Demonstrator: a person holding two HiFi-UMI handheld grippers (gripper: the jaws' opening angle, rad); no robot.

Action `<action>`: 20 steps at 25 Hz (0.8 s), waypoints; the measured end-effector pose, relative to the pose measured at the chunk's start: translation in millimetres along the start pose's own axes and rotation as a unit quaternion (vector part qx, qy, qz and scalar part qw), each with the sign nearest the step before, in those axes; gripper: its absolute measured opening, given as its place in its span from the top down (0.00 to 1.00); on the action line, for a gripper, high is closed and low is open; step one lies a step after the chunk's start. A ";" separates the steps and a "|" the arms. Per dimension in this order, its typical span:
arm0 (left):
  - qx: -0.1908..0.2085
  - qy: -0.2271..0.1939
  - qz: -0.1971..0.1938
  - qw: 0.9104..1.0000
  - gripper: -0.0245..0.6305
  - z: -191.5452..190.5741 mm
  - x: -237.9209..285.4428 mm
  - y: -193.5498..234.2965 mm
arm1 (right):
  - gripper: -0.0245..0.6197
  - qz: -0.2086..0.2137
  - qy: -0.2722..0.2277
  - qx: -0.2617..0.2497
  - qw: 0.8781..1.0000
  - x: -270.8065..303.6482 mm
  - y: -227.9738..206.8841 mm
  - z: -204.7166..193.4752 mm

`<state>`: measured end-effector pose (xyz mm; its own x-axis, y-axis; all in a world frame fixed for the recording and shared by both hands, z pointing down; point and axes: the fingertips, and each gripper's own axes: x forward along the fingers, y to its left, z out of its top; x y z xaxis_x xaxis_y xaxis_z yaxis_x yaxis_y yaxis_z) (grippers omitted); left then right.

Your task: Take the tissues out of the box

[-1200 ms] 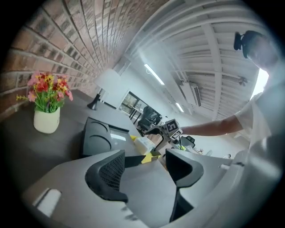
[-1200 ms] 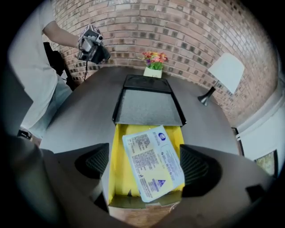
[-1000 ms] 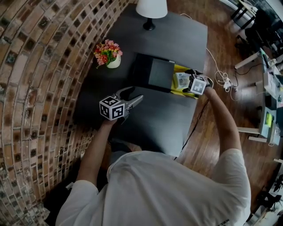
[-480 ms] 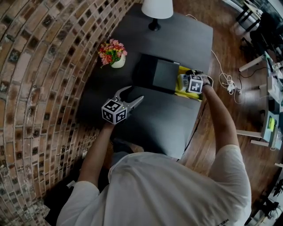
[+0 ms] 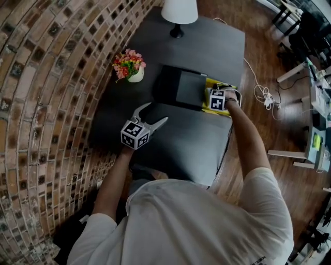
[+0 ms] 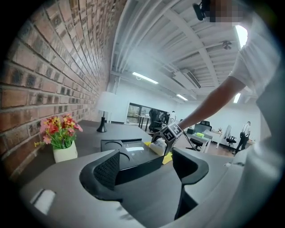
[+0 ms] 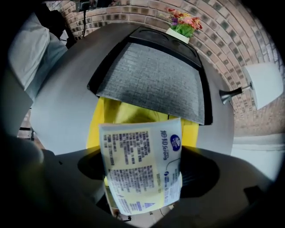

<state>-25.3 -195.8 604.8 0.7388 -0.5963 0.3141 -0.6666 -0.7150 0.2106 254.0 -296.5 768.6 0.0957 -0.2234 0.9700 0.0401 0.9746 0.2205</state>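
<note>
A black box (image 5: pixel 181 88) with a grey lid (image 7: pixel 156 80) lies on the dark table (image 5: pixel 186 140), its yellow inside (image 5: pixel 220 109) showing at the right end. A white and yellow tissue pack (image 7: pixel 138 156) with blue print stands in that yellow opening. My right gripper (image 5: pixel 221 91) reaches down over it. The pack sits between its jaws (image 7: pixel 144 168), which are closing on it; I see no pad pressing. My left gripper (image 5: pixel 156 112) hovers over the table left of the box. Its jaws (image 6: pixel 147 171) are opening wide, with nothing between them.
A small white pot of flowers (image 5: pixel 128 64) stands left of the box, and a white lamp (image 5: pixel 178 15) at the table's far end. A brick wall (image 5: pixel 46 103) runs along the left. A white cable (image 5: pixel 261 94) lies on the wooden floor at the right.
The left gripper's jaws have spread from shut to wide open. The right gripper has shifted a little left over the tissue pack, which now shows only at its edge.
</note>
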 end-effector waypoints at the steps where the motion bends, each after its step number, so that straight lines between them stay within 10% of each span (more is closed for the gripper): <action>1: -0.001 0.001 -0.003 1.000 0.39 -0.9 -0.4 -2.0 | 0.25 -0.006 0.000 0.004 1.000 -1.3 0.9 -0.4; 6: -0.004 0.012 -0.021 1.000 0.39 -2.6 -1.0 -6.0 | 0.28 -0.020 -0.082 0.116 0.990 -21.5 15.1 8.8; 14: -0.019 -0.011 -0.059 0.998 0.42 11.6 5.0 -12.1 | 0.29 -0.166 -0.200 0.297 0.919 -112.6 20.6 10.7; 17: -0.017 -0.024 -0.078 0.996 0.43 21.4 5.2 -18.0 | 0.29 -0.207 -0.248 0.355 0.878 -153.7 27.0 14.5; 20: -0.014 -0.039 -0.094 0.995 0.44 33.3 2.5 -23.9 | 0.29 -0.243 -0.314 0.429 0.811 -196.2 34.9 19.0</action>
<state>-4.2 -192.4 569.8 0.8556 -0.4799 0.1939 -0.5172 -0.8067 0.2857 217.7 -218.3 587.9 -0.2608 -0.7945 0.5484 -0.8123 0.4876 0.3201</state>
